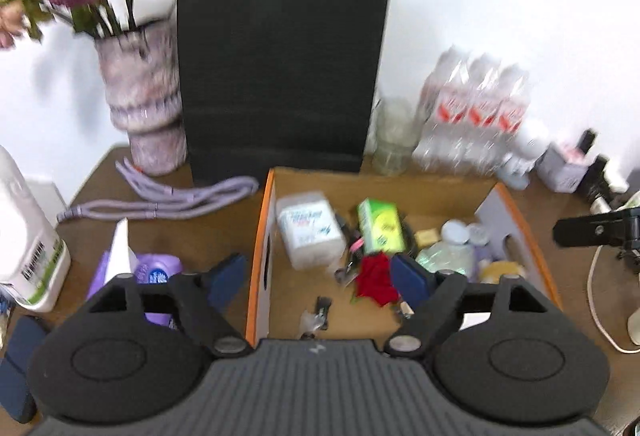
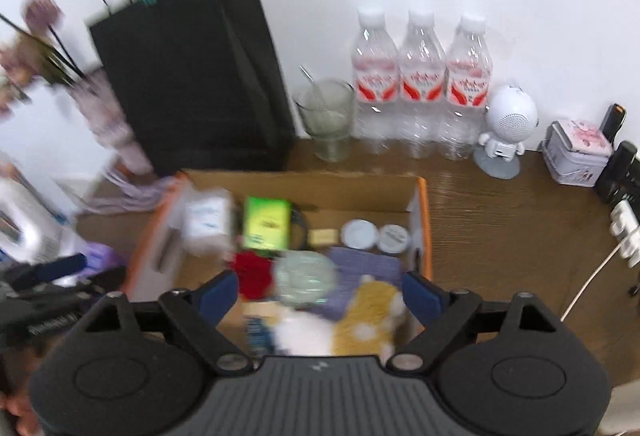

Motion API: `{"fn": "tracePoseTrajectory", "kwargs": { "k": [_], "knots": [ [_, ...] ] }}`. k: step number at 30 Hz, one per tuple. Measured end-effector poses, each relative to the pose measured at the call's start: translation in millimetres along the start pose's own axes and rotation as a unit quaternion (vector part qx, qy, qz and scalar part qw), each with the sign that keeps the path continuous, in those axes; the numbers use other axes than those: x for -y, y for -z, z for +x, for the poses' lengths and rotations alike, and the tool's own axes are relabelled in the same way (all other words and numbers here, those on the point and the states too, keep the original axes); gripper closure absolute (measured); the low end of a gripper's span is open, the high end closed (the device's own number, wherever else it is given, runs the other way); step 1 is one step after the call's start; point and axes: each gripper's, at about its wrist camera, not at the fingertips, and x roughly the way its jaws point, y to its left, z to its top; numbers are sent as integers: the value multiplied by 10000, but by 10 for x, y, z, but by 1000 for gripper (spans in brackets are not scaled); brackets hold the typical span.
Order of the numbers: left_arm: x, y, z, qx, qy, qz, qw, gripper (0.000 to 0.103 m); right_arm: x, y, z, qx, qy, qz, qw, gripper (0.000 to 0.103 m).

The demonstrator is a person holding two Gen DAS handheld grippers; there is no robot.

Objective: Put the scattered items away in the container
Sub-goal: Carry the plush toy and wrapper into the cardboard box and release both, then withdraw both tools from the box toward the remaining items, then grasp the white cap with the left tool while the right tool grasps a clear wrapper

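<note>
An open cardboard box with orange edges sits on the brown table and holds a white tissue pack, a green box, a red cloth, small jars and a yellow plush item. My left gripper is open and empty, straddling the box's left wall. My right gripper is open and empty, above the box's near right part. A purple pack with a white paper lies on the table left of the box.
A black paper bag stands behind the box, with a flower vase and a purple cord at left. Water bottles, a glass, a white figure speaker and a tin line the back right. A white bottle stands far left.
</note>
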Motion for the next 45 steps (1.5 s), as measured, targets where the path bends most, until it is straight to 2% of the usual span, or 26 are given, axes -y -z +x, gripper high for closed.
{"fn": "tracePoseTrajectory", "kwargs": {
  "k": [1, 3, 5, 6, 7, 9, 11, 13, 16, 18, 23, 27, 29, 31, 33, 36, 37, 39, 40, 41, 42, 44, 45],
  "knots": [
    [30, 76, -107, 262, -94, 20, 9996, 18, -12, 41, -66, 41, -86, 34, 9999, 11],
    [90, 346, -341, 1068, -338, 41, 9937, 11, -54, 215, -187, 297, -91, 0, 9995, 11],
    [124, 767, -560, 2020, -391, 87, 9786, 6, -103, 561, -311, 1073, -16, -234, 9940, 11],
    [144, 987, -623, 2365, -379, 99, 9708, 6, -132, 823, -382, 1636, 52, -394, 9857, 10],
    [178, 1182, -657, 2530, -347, 187, 9667, 6, -168, 1089, -408, 2127, 79, -571, 9754, 9],
    [246, 1460, -691, 2478, -309, 364, 9676, 6, -199, 1577, -382, 2684, 13, -949, 9586, 9],
    [303, 1713, -784, 2310, -455, 449, 9708, 5, -214, 1900, -345, 2754, 104, -1026, 9558, 9],
    [304, 1967, -926, 2235, -438, 461, 9726, 2, -193, 2193, -380, 2797, 130, -948, 9553, 9],
    [272, 2387, -1091, 1850, -244, 118, 9824, 1, -117, 2655, -446, 2593, -83, -681, 9634, 9],
    [296, 2672, -1185, 1605, -36, -91, 9870, 1, -75, 2972, -483, 2355, -68, -475, 9707, 9],
    [458, 3156, -1362, 1284, 62, 191, 9915, 1, -77, 3554, -656, 2024, -40, -554, 9777, 9],
    [434, 3300, -1394, 1193, 147, 187, 9926, 1, -137, 3853, -762, 1961, -88, -679, 9782, 9],
    [383, 3292, -1386, 1292, 37, 81, 9916, 1, -220, 3906, -742, 1966, -50, -912, 9762, 11],
    [298, 3228, -1349, 1185, -50, -136, 9928, 7, -280, 3878, -715, 2013, -35, -1064, 9737, 16],
    [192, 3105, -1278, 1022, 116, -265, 9943, 18, -346, 3730, -662, 1975, -61, -1096, 9741, 19],
    [80, 2887, -1116, 1023, 96, -249, 9944, 26, -432, 3396, -517, 1936, -278, -1165, 9738, 19],
    [46, 2794, -1036, 1029, 48, -240, 9944, 28, -467, 3251, -422, 1890, -420, -1158, 9742, 21],
    [-22, 2587, -856, 1024, 88, -304, 9942, 39, -552, 2949, -182, 1947, -769, -1155, 9710, 27],
    [-47, 2485, -763, 980, 147, -341, 9945, 41, -619, 2814, -45, 1948, -786, -1249, 9697, 31],
    [-58, 2376, -666, 930, 192, -367, 9948, 47, -710, 2665, 118, 1867, -663, -1360, 9707, 34],
    [-66, 2254, -563, 905, 269, -355, 9949, 51, -793, 2546, 259, 1779, -493, -1475, 9717, 41],
    [-69, 2075, -393, 864, 378, -311, 9951, 53, -912, 2343, 537, 1637, -146, -1641, 9727, 50],
    [-58, 1986, -296, 823, 441, -271, 9953, 53, -921, 2250, 669, 1526, -50, -1606, 9751, 59]
  ]
}}
